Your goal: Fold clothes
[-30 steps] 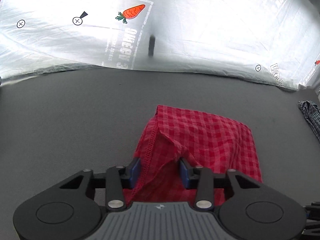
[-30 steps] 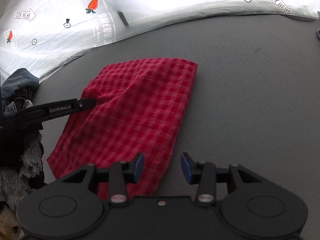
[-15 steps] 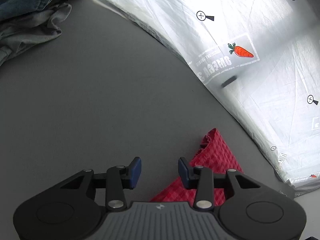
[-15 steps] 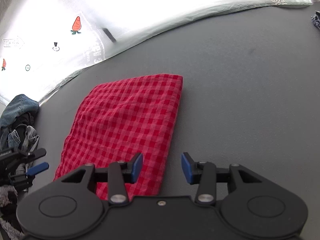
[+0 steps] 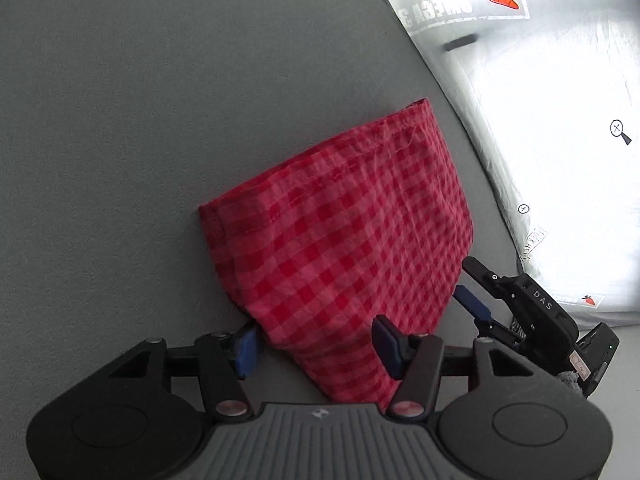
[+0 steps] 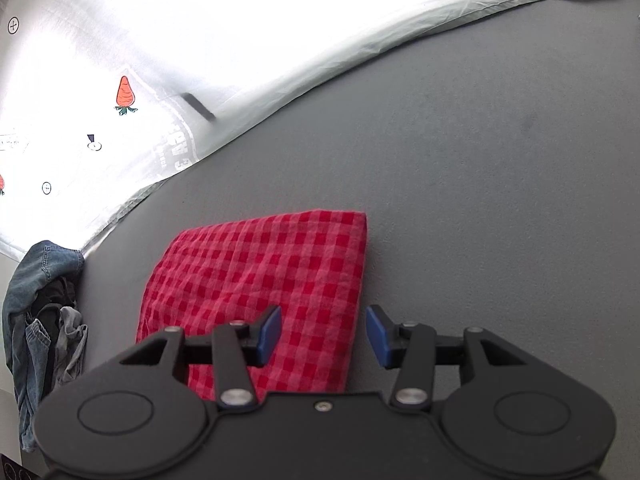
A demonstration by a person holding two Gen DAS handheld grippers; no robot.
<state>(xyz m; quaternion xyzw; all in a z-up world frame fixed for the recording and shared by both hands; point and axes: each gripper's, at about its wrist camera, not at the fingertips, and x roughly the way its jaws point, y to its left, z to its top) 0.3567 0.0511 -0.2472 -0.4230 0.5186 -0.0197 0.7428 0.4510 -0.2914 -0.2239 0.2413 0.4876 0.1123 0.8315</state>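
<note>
The left gripper (image 5: 316, 346) is being opened, its fingers spread around the near corner of the folded red checked cloth (image 5: 344, 236), not pinching it. The right gripper (image 6: 323, 334) is being opened over its edge. The cloth is laid flat on the grey desk (image 6: 500, 160). A heap of jeans (image 6: 36, 320) is seen farther left.
</note>
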